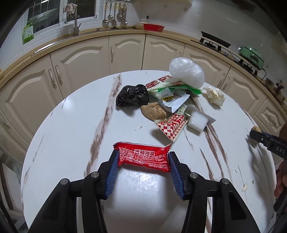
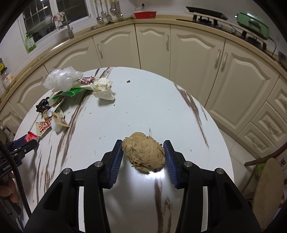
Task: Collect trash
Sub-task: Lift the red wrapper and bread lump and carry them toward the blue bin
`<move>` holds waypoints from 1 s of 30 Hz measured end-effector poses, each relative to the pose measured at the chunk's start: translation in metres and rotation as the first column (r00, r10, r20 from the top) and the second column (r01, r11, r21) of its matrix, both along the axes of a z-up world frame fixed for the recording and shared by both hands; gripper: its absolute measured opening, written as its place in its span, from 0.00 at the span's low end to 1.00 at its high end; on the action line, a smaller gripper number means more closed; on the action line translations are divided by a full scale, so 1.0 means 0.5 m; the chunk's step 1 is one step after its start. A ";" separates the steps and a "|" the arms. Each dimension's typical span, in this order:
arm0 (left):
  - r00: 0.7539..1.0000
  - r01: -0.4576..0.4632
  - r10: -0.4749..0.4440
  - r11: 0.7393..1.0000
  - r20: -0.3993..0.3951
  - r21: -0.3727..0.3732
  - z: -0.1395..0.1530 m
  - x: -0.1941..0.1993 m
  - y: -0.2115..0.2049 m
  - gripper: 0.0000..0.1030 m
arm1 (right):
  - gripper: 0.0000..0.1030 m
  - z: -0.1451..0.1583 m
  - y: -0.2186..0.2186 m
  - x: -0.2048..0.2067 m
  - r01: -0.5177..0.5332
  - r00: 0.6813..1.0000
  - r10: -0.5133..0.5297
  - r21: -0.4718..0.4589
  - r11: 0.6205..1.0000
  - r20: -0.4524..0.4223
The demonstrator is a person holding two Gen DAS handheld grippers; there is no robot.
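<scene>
Red sauce packet (image 1: 143,157): flat foil sachet with white print, lying near the front edge of the round white marble-veined table (image 1: 71,134), clamped at both short ends by the blue ribbed pads of the left gripper (image 1: 143,160), whose jaws stand part-closed and grasp it. Brown crumpled wad (image 2: 144,152): a lumpy tan ball of paper, on the table toward its right side, pinched between the pads of the right gripper (image 2: 143,154), jaws drawn in against both flanks. Trash heap, toward the far side of the table in the left wrist view: black crumpled plastic bag (image 1: 132,95); second brown wad (image 1: 153,111) just beside it; red-and-white patterned wrapper (image 1: 171,127); small clear plastic cup (image 1: 197,121) lying on its side, touching that wrapper; white pouch with yellow label (image 1: 174,101); green-and-white wrapper (image 1: 179,87) beneath a translucent white plastic bag (image 1: 186,72). Crumpled cream paper (image 1: 215,95): apart from the heap, to its right. Surround: cream cabinet doors (image 1: 125,52) under a tan countertop, faucet (image 1: 76,26), hanging utensils (image 1: 114,16), red bowl (image 1: 153,27), green appliance (image 1: 251,55).
</scene>
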State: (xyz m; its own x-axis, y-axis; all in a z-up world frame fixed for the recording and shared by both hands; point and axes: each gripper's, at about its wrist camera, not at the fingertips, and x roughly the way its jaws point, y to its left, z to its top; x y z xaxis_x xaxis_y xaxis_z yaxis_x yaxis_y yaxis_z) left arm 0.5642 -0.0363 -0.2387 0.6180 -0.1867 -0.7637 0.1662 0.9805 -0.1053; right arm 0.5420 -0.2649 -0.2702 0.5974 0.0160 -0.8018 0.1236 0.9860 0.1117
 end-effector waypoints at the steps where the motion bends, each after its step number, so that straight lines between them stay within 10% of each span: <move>1: 1.000 0.000 0.000 1.000 0.000 -0.005 0.001 -0.011 0.002 0.47 | 0.42 0.002 0.001 -0.004 -0.002 1.000 0.002 0.007 1.000 0.002; 12: 1.000 -0.005 0.007 0.999 0.029 -0.043 0.070 -0.153 -0.001 0.47 | 0.42 0.050 0.023 -0.062 -0.016 0.999 0.015 0.020 1.000 0.052; 30: 0.937 0.154 -0.136 0.988 0.321 -0.031 0.283 -0.330 -0.198 0.47 | 0.42 0.251 -0.026 -0.265 0.026 0.953 -0.034 0.031 0.999 0.303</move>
State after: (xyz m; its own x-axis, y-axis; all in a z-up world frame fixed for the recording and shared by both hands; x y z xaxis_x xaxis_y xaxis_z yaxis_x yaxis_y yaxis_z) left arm 0.3994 -0.1355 -0.0973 0.7893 -0.3288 -0.5185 0.3399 0.9373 -0.0768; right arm 0.4096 -0.2779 -0.1446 0.8127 0.0127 -0.5826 0.1095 0.9786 0.1741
